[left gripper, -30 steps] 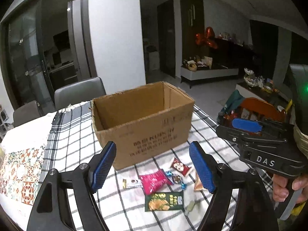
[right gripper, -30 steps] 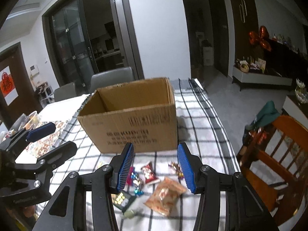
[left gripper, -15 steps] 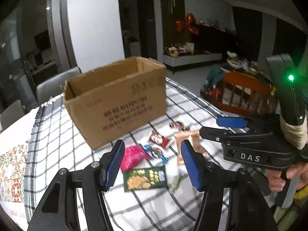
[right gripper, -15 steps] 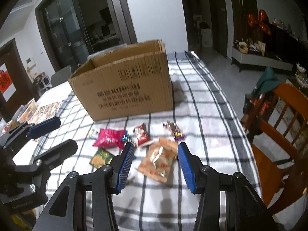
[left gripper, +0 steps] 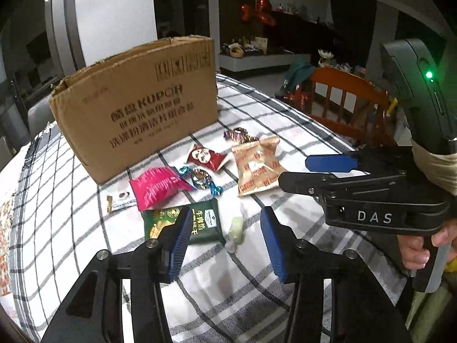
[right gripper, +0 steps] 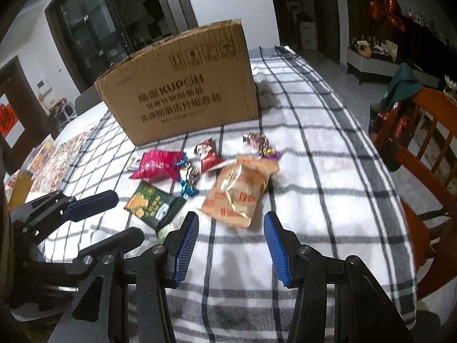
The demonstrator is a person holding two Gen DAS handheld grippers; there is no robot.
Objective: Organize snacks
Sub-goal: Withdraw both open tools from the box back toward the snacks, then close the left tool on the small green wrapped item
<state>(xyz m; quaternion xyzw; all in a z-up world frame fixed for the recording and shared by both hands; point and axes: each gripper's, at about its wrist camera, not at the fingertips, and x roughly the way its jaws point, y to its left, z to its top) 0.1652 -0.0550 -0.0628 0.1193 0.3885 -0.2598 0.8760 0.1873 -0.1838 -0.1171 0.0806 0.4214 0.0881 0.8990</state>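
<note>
Tan snack bag [right gripper: 242, 190] ahead of R claw [right gripper: 231, 245]

Both views are dim, with black vignetted corners and strong fisheye bending toward the edges. Light falls from above onto the checked tablecloth [right gripper: 314, 171], the brightest area at centre frame. The cardboard box [right gripper: 182, 91] casts a soft shadow to its right. Box lettering is slightly motion-blurred. The background rooms stay dark.
</note>
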